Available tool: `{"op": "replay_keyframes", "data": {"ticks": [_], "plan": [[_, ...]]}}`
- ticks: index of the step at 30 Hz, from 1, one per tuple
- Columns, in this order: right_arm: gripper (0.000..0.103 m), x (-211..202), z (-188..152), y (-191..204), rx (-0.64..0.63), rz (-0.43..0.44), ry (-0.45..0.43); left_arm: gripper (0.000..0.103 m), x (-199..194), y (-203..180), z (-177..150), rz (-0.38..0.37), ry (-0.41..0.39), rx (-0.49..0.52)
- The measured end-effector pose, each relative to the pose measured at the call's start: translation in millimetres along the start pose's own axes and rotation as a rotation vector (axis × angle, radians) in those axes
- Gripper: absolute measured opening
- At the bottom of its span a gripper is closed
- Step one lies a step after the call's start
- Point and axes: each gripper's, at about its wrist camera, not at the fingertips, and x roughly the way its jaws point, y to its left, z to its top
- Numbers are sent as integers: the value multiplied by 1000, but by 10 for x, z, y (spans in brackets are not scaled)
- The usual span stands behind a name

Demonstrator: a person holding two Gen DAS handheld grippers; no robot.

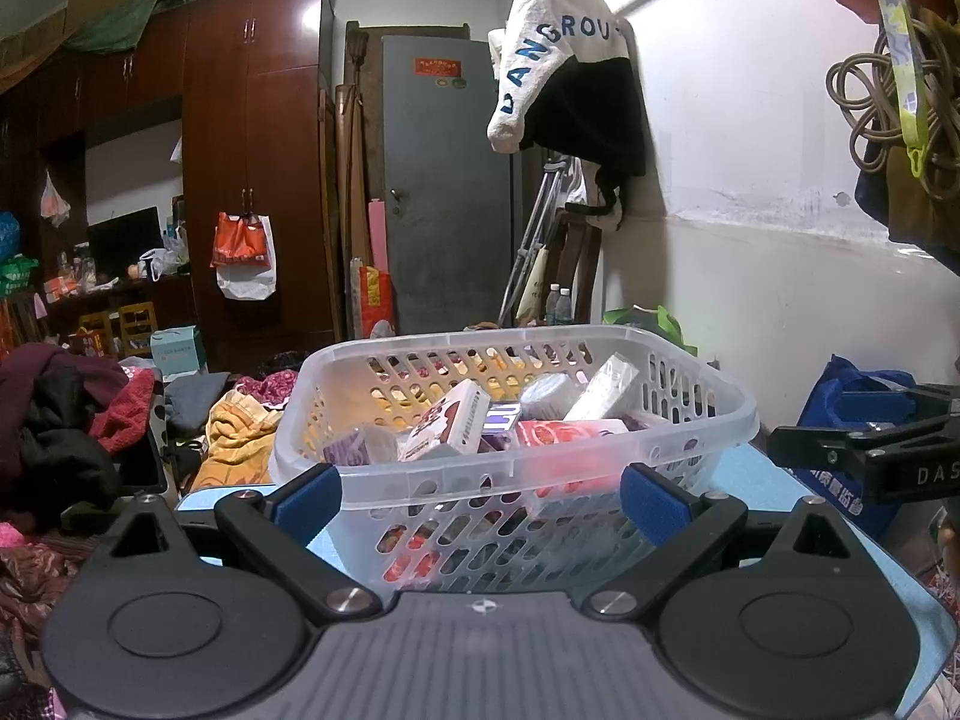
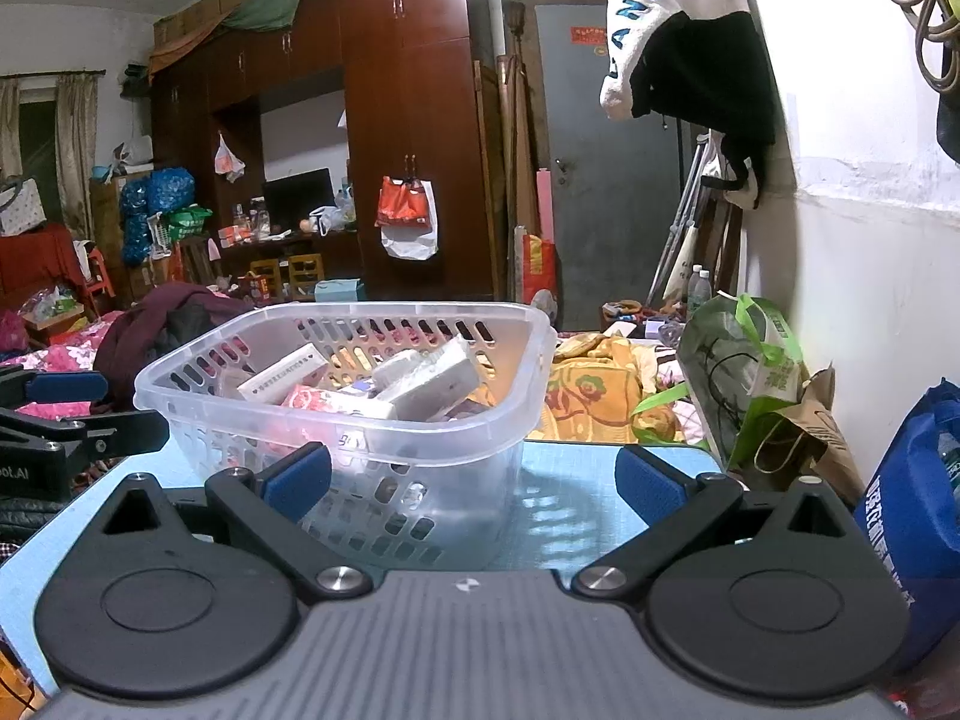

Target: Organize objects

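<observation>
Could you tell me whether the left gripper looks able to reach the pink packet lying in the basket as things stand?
Probably yes: the left gripper is open and faces the basket, whose top is uncovered. The pink packet lies exposed, but the near wall stands between, so it must go over the rim.

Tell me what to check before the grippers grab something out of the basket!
1. Left hand-held gripper open: ok, its blue pads are spread wide.
2. Right hand-held gripper open: ok, spread wide too, holding nothing.
3. Basket sitting flat on the blue table: ok.
4. Things to pick inside: ok, boxes and packets lie piled in it, such as a white and red box.
5. Left hand-held gripper lined up with the basket: ok, the basket's near wall sits between its fingers.
6. Right hand-held gripper lined up: not ok, the basket is off towards its left finger; the rest of the gap faces bare table.
</observation>
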Motion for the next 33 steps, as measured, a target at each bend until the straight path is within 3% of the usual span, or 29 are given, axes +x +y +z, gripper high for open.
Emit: {"op": "replay_keyframes", "data": {"ticks": [33], "plan": [[103,-41,61,-45,-2,-9,-13,100,68,-106,10,3,-23,12]]}}
